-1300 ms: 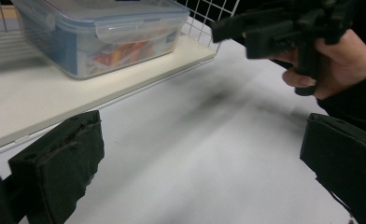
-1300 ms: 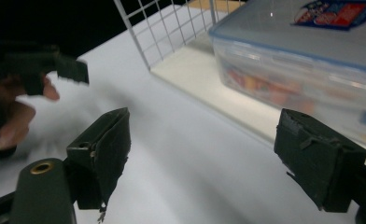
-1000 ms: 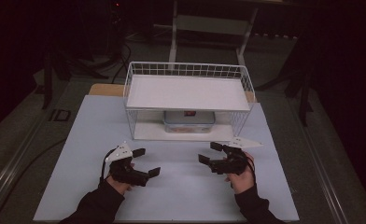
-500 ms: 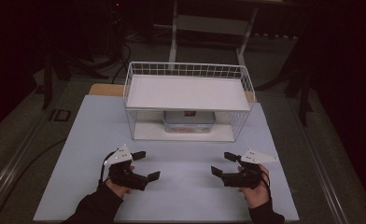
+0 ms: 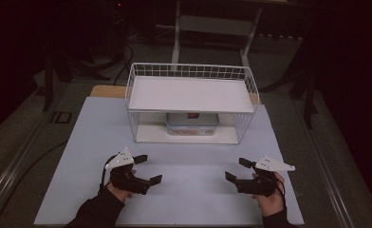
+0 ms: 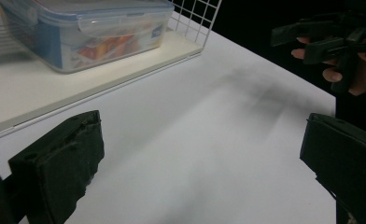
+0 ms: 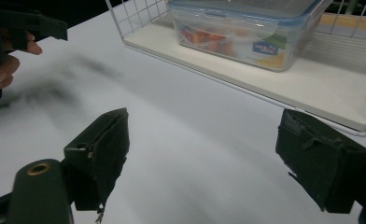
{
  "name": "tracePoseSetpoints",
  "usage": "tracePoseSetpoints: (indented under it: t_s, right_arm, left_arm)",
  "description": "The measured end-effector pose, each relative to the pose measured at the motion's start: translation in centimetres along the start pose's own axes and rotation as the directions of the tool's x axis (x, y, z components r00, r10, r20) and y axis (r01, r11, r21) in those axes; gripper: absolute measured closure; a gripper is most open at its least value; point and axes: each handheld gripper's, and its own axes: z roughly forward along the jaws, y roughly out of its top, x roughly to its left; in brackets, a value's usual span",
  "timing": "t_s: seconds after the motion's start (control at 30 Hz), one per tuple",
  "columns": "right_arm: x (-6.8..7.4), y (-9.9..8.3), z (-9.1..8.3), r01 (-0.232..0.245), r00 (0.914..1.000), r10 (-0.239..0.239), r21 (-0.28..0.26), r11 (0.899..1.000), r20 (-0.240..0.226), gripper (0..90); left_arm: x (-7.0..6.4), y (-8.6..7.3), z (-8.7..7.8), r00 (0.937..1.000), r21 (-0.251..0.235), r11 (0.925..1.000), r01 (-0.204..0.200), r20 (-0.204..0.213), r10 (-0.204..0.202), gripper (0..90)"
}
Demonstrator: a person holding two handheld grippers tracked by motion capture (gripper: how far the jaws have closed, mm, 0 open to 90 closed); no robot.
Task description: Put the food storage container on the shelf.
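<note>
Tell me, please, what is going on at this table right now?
A person holds a gripper in each hand above a white table. The left gripper and the right gripper are both open and hold nothing, hovering near the front edge. Ahead of them stands a white wire rack with a clear plastic box with a blue-edged lid on its lower shelf. Nothing touches the box yet.

1. Wire rack (image 5: pixel 250 85): thin white-coated metal mesh
2. Food box (image 7: pixel 246 28): clear glossy plastic, blue-trimmed lid
3. Table (image 5: pixel 193 190): smooth, matt, pale sheet
4. Left gripper (image 5: pixel 148 170) and right gripper (image 5: pixel 237 169): matt black pads with rough, frayed edges
</note>
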Motion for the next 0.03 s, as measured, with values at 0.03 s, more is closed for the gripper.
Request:
tracePoseSetpoints:
  t_s: [0.03]
  right_arm:
    - [0.05, 0.02, 0.03, 0.0, 1.0, 0.0, -0.001, 1.0, -0.003, 17.1]
  left_arm:
    - [0.03, -0.01, 0.02, 1.0, -0.002, 1.0, 0.003, 0.002, -0.003, 0.0]
